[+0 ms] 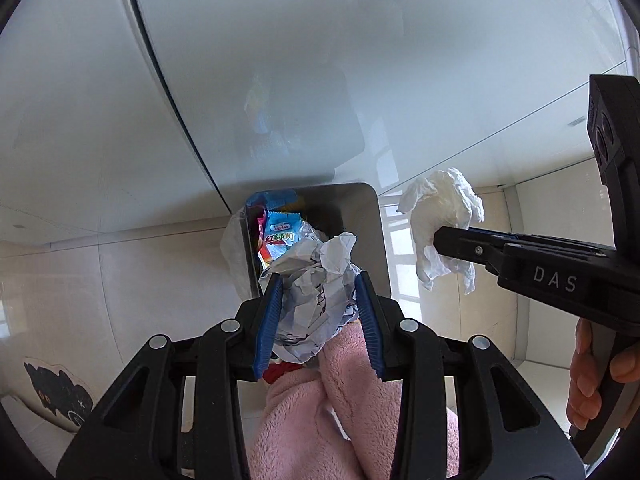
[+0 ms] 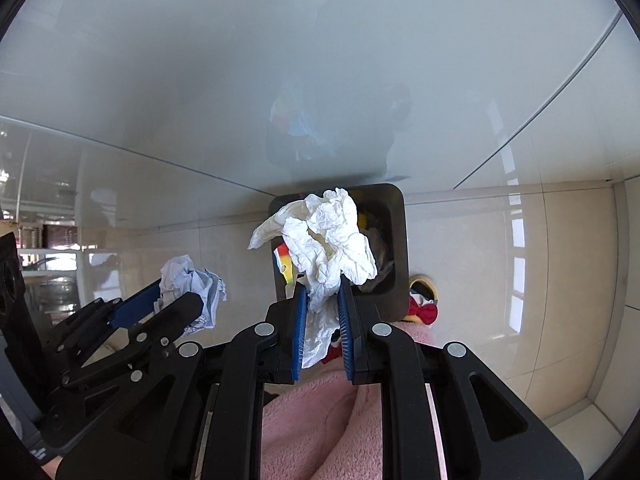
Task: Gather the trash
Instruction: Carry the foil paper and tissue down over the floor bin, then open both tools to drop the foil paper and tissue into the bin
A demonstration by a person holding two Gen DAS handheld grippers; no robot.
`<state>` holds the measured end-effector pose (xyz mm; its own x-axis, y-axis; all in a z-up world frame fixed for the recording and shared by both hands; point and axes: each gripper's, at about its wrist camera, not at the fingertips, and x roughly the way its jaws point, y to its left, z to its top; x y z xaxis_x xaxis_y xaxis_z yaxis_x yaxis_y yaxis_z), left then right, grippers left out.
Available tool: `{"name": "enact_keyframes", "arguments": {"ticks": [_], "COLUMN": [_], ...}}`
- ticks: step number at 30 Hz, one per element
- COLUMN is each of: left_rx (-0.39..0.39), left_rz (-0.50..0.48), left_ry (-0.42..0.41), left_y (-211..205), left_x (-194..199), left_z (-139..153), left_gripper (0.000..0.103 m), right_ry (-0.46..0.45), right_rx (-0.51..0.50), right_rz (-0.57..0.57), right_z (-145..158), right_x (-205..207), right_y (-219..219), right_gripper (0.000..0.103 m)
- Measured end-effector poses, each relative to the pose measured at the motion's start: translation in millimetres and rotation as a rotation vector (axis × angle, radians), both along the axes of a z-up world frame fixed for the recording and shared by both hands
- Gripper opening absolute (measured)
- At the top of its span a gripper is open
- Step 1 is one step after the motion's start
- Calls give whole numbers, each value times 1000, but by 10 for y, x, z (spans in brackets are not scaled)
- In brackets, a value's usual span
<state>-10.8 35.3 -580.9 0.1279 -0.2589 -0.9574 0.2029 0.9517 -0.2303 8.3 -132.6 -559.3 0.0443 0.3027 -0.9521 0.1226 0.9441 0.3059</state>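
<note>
Wall (image 1: 360, 40): glossy white panels, fill the upper half of both views; bin reflected faintly in them.
Floor (image 1: 120, 280): pale tiles.
Pink fleece garment (image 2: 320, 420): at 6 o'clock below both tools.
Bin (image 1: 372, 240): dark, square, open top, stands on floor against the wall; wrappers (image 1: 280, 236) inside, clear liner edge at its 9 o'clock.
Left tool (image 1: 320, 312): clenched on crumpled blue-white paper (image 1: 316, 292), blue pads pressing both sides; paper above bin's near rim.
Right tool (image 2: 323, 320): clenched on white tissue (image 2: 328, 232); tissue bunches out at 12 o'clock, over the bin mouth (image 2: 396, 240).
Hand (image 1: 588, 380): grips right tool's handle, at 4 o'clock in left view.
</note>
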Motion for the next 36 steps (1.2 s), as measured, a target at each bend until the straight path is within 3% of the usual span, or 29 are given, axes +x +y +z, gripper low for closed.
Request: {"name": "enact_keyframes", "arguments": {"ticks": [7, 13, 15, 16, 18, 22, 26, 31, 34, 36], "left_rx": [10, 14, 16, 19, 24, 35, 37, 12, -2, -6], "left_rz": [-19, -9, -10, -10, 2, 20, 19, 34, 38, 32], "left_ry": [36, 29, 27, 23, 10, -3, -17, -45, -78, -109], "left_y": [-69, -88, -92, -93, -87, -54, -39, 20, 69, 96], "left_x": [77, 101, 106, 111, 119, 132, 128, 89, 40, -4], "left_z": [-209, -174, -145, -128, -83, 24, 211, 588, 908, 1145], "left_gripper": [36, 45, 51, 54, 73, 82, 86, 90, 93, 95], "right_ry": [40, 46, 48, 47, 42, 28, 27, 1, -37, -62], "right_rx": [-13, -22, -14, 3, 5, -12, -22, -51, -86, -99], "right_rz": [5, -34, -54, -65, -76, -90, -114, -96, -77, -67], "right_z": [-243, -242, -242, -234, -249, -186, -70, 206, 506, 718], "right_x": [142, 126, 133, 135, 131, 126, 96, 74, 30, -11], "right_y": [58, 42, -6, -17, -48, -80, -119, -137, -110, -113], "right_gripper": [16, 21, 33, 45, 49, 61, 77, 82, 92, 93]}}
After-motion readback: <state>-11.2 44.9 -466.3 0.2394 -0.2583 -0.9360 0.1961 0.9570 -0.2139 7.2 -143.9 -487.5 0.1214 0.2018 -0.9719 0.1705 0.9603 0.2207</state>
